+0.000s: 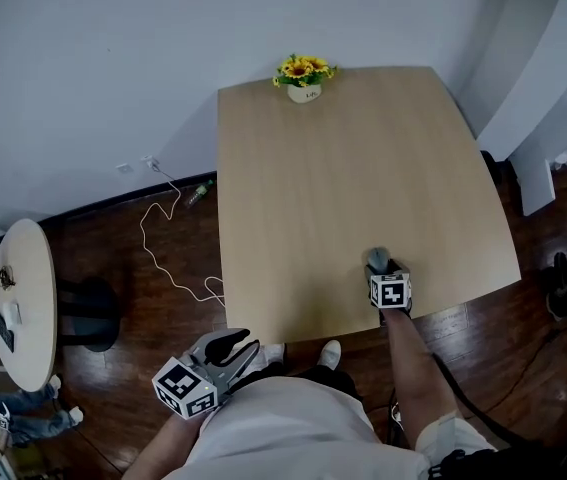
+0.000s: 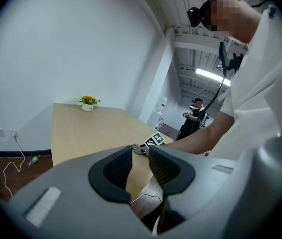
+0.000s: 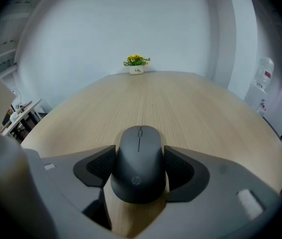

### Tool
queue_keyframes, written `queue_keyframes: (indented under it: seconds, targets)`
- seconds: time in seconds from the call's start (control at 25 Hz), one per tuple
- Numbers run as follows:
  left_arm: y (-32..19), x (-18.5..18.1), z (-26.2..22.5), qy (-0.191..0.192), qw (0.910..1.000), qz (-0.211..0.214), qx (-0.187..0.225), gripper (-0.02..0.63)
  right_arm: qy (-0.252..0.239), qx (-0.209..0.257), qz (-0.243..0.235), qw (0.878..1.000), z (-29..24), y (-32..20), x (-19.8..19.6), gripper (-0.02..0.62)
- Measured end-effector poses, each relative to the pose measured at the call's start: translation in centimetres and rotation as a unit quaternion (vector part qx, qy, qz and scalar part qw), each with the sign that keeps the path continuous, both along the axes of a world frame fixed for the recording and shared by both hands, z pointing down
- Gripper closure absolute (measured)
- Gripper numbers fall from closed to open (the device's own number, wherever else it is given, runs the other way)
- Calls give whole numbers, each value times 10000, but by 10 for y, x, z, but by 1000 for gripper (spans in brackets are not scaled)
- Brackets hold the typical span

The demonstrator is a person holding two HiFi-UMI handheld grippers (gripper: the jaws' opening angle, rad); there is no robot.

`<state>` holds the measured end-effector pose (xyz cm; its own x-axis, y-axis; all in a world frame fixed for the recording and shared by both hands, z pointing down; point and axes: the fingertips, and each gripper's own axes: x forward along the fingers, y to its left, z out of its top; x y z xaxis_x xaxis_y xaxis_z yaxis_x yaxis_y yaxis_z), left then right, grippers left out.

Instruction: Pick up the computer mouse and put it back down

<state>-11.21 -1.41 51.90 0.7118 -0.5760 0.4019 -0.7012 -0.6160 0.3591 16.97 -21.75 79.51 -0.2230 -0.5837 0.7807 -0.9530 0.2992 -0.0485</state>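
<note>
Head view: light wood rectangular table (image 1: 313,188) on dark floor. A small white pot of yellow flowers (image 1: 304,76) sits at the middle of its far edge. The dark grey computer mouse (image 1: 377,258) is near the near edge, twd the right corner, btwn the jaws of the right gripper (image 1: 379,266), which points down at the top. The left gripper (image 1: 248,345) hangs off the table, below its near-left corner and over the floor, close to our body. A white cable (image 1: 163,248) trails on the floor left of the table, w/ a round pale side table (image 1: 28,298) further left.

Left gripper view: the left gripper (image 2: 140,151) has its jaws a narrow wedge apart w/ nothing in them. Thru the gap we see the table's (image 2: 91,128) near edge and floor. The flower pot (image 2: 88,102) is at the far edge, and the right gripper's marker cube (image 2: 154,140) is just past the jaws.

Right gripper view: the right gripper (image 3: 139,151) is closed round the mouse (image 3: 139,163), one ribbed pad against each flank, buttons pointing away twd the flower pot (image 3: 137,63). The mouse is low at the table's (image 3: 180,108) near edge. We can't tell if its underside touches the wood.
</note>
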Motion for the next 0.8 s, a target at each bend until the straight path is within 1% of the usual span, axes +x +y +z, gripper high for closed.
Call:
queue_keyframes:
  seconds: [0.04, 0.12, 0.32, 0.4, 0.48, 0.56, 0.6, 0.68, 0.8]
  targets:
    - [-1, 1, 0, 9, 10000, 17, 6, 522, 20, -4, -3, 10000, -1, 0, 1, 278]
    - [-4, 4, 0, 36, 9999, 91, 22, 522, 49, 9, -39, 10000, -6, 0, 3, 218]
    - [-13, 11, -3, 130, 9993, 327, 140, 522, -192, 257, -73, 9995, -45, 26, 3, 215]
    - [-19, 13, -1, 173, 9989, 412, 171, 522, -298, 304, -129, 9990, -61, 48, -4, 211]
    - [-26, 16, 1, 242, 9983, 500, 147, 522, -417, 337, -217, 9983, -80, 67, -14, 189]
    - [-33, 26, 5, 309, 9970, 707, 95, 522, -538, 401, -270, 9974, -104, 84, -21, 184]
    - [-37, 32, 5, 332, 9958, 851, 72, 522, -608, 432, -227, 9970, -115, 92, -22, 183]
    - [-47, 43, 5, 382, 9927, 1145, 66, 522, -745, 472, 5, 9961, -134, 112, -19, 181]
    - [-62, 58, 8, 479, 9873, 1514, 86, 522, -808, 506, 281, 9950, -152, 140, -16, 181]
